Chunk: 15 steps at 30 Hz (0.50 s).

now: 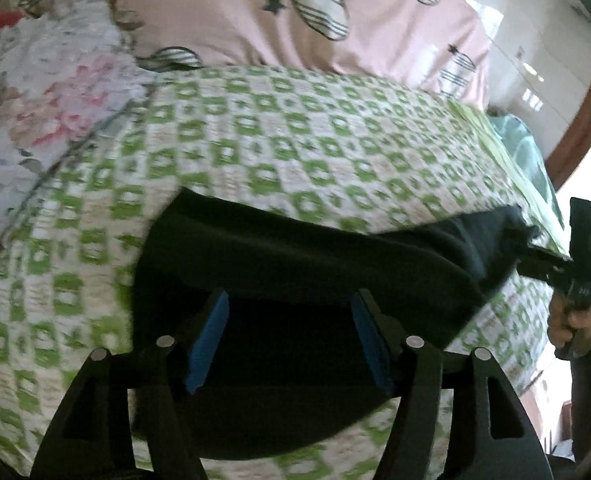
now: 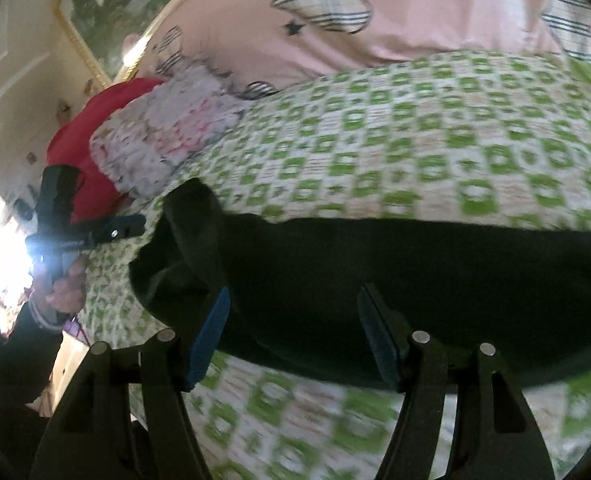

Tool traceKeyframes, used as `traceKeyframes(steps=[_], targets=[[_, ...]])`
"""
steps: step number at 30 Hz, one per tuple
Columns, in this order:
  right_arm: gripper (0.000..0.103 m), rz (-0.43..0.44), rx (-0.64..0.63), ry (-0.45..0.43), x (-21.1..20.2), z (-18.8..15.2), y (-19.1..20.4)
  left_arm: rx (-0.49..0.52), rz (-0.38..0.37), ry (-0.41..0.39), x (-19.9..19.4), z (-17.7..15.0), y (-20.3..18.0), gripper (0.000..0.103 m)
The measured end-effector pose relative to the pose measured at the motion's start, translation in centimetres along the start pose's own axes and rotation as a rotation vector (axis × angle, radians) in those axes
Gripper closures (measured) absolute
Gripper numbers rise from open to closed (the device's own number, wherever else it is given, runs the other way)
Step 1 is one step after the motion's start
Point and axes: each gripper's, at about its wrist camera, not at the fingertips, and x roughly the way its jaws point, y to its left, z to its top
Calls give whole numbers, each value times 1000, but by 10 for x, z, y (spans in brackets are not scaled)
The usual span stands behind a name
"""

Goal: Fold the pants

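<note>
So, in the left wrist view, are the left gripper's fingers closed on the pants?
No: the left gripper stands open, its blue pads wide apart above the black pants.

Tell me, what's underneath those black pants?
The black pants lie on a green-and-white checked bedspread, which shows on all sides. The patch directly beneath is covered, so anything there is hidden.
</note>
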Motion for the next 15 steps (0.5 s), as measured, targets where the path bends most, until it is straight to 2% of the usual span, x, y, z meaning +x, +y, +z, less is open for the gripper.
traceKeyframes(steps=[8,11,15], targets=[[36,100,-79,75,55,26,43,-60,34,45,16,30,60,30],[36,114,-100,109,74,34,52,-81,-10,78,31,47,82,28],[36,133,-99,160,95,43,55,-86,-56,163,67,70,101,27]])
